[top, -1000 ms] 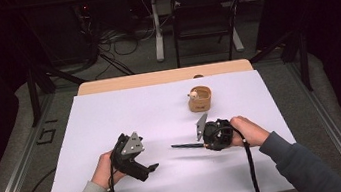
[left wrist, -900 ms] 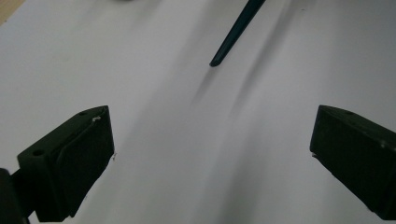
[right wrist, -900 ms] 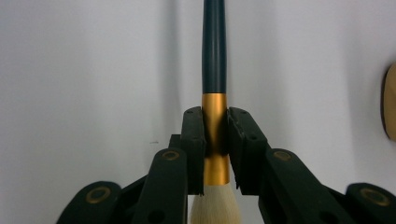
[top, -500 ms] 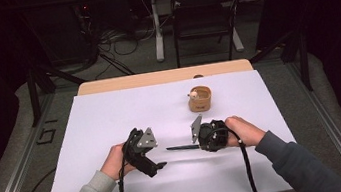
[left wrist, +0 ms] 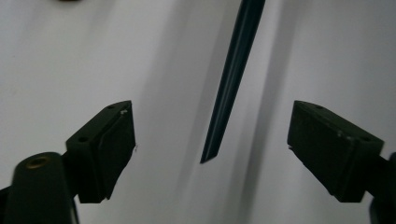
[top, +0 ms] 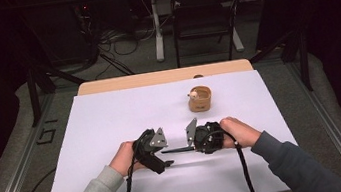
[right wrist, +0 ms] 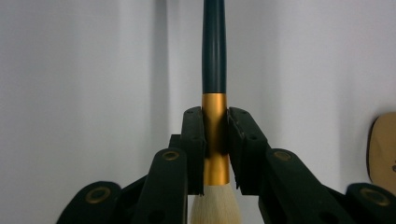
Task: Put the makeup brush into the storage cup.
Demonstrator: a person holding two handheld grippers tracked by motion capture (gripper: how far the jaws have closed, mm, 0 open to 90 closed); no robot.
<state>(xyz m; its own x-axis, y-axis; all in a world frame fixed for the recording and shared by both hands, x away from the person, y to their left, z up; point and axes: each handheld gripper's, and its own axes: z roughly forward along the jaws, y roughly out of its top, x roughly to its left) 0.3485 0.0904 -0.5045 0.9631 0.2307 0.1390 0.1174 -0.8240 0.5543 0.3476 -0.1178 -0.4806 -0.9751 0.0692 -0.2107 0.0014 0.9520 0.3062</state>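
Right gripper (right wrist: 215,154) clamped on brush (right wrist: 215,70) ferrule, handle held level just above white table (top: 111,119) toward left gripper (left wrist: 212,140), whose jaws, just closing, flank the handle tip without touching: centre it, close squarely, and only then release the right.

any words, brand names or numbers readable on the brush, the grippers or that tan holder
None can be read.
brush: dark handle and gold ferrule, both plain, no print visible.
left gripper and right gripper: black jaws with screw holes only, no lettering.
tan holder: too small in the high view to tell whether it bears any mark.
white table cover: blank.
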